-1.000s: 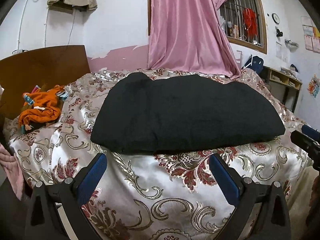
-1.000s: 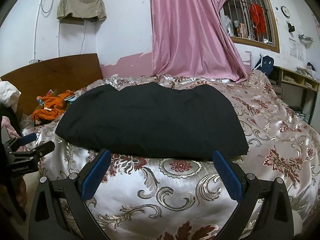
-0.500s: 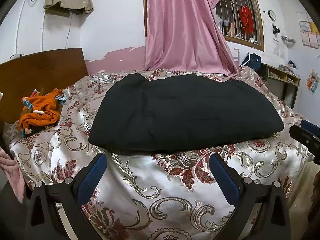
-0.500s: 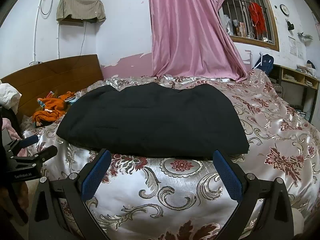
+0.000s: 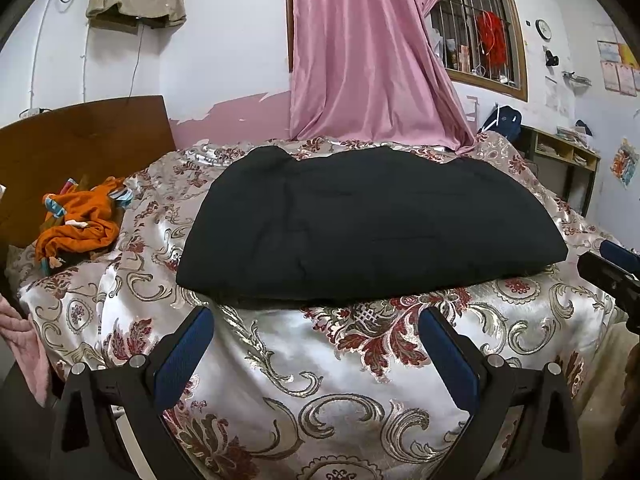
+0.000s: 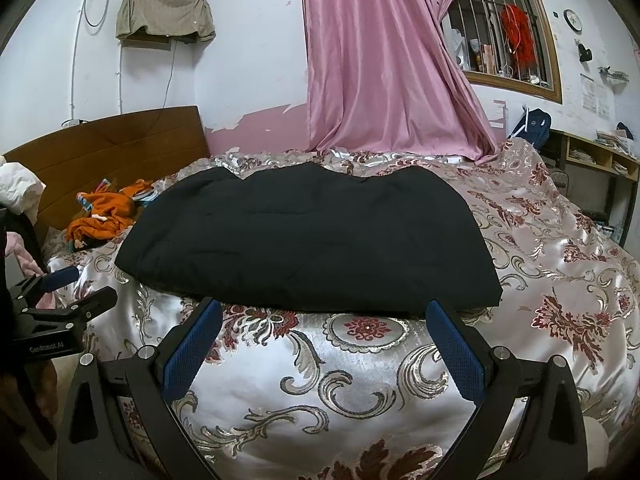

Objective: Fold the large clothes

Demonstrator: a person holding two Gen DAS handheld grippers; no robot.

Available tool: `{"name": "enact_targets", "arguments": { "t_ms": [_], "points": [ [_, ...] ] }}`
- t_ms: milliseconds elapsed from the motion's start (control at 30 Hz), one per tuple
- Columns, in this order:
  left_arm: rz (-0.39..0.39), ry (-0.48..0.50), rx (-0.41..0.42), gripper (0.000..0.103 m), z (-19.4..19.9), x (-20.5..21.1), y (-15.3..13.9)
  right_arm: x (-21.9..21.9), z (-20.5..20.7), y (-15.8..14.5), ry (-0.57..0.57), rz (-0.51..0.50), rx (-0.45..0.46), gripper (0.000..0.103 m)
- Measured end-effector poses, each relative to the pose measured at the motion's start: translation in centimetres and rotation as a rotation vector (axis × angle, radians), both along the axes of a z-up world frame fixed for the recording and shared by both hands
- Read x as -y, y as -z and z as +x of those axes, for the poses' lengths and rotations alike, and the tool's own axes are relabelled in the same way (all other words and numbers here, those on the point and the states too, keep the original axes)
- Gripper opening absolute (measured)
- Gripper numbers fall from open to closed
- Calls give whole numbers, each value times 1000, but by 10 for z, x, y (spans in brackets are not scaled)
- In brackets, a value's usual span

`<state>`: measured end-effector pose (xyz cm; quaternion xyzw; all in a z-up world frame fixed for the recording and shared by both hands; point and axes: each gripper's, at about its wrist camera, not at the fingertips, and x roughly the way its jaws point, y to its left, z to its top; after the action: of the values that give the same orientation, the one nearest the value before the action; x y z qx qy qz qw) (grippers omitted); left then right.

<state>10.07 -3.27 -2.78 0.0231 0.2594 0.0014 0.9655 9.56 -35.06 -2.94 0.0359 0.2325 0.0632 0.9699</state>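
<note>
Black garment (image 5: 372, 224) untouched; claws wide, empty.

The bed (image 5: 320, 360) is covered by a shiny cream bedspread (image 6: 360, 380) patterned with red flowers and grey scrolls, hanging over the near edge. A black garment (image 5: 372, 232), folded into a broad flat shape, lies across the middle of the bed, its long edge close to the near edge. A crumpled orange cloth (image 5: 80, 224) sits at the left end, by the wooden headboard (image 6: 112, 148).
</note>
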Motion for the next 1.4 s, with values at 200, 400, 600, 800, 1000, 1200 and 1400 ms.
{"name": "enact_targets", "arguments": {
  "t_ms": [200, 400, 600, 800, 1000, 1200, 1400],
  "points": [
    [0, 0, 0, 103, 0, -1, 0, 0, 0, 0, 0, 0, 0, 100],
    [1, 0, 0, 103, 0, -1, 0, -1, 0, 0, 1, 0, 0, 100],
    [0, 0, -1, 103, 0, -1, 0, -2, 0, 0, 1, 0, -2, 100],
    [1, 0, 0, 103, 0, 0, 0, 1, 0, 3, -4, 2, -7, 100],
    [1, 0, 0, 103, 0, 0, 0, 2, 0, 3, -5, 1, -8, 100],
    [1, 0, 0, 103, 0, 0, 0, 2, 1, 2, -5, 1, -8, 100],
    [1, 1, 0, 103, 0, -1, 0, 1, 0, 2, -4, 1, -7, 100]
  ]
}}
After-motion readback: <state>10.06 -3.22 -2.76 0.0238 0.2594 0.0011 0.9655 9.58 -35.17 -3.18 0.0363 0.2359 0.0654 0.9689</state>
